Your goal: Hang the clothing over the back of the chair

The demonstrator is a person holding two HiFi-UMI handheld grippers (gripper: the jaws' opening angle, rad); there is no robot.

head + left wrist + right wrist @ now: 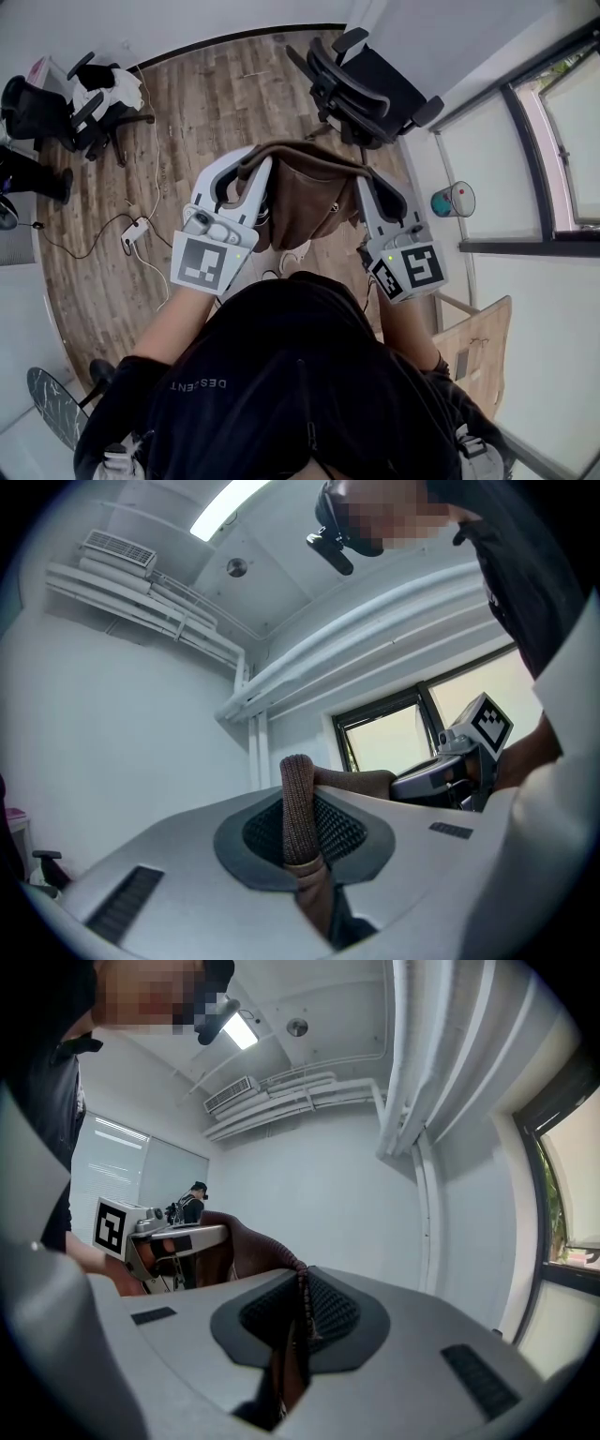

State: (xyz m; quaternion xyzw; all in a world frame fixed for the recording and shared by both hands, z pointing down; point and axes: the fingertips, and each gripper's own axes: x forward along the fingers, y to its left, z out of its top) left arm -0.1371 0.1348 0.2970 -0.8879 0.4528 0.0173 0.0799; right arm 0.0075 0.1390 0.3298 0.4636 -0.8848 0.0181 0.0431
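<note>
A brown garment hangs stretched between my two grippers, in front of my chest. My left gripper is shut on its ribbed hem, which stands up between the dark pads. My right gripper is shut on the garment's other edge, a thin fold pinched between its pads. A black office chair stands just beyond the garment, with its back towards me. The lower part of the garment droops below the grippers, above the wooden floor.
A second chair, draped with white and black clothes, stands at the far left. A power strip with cables lies on the floor. A teal cup sits on the window sill at right. A wooden panel is near my right elbow.
</note>
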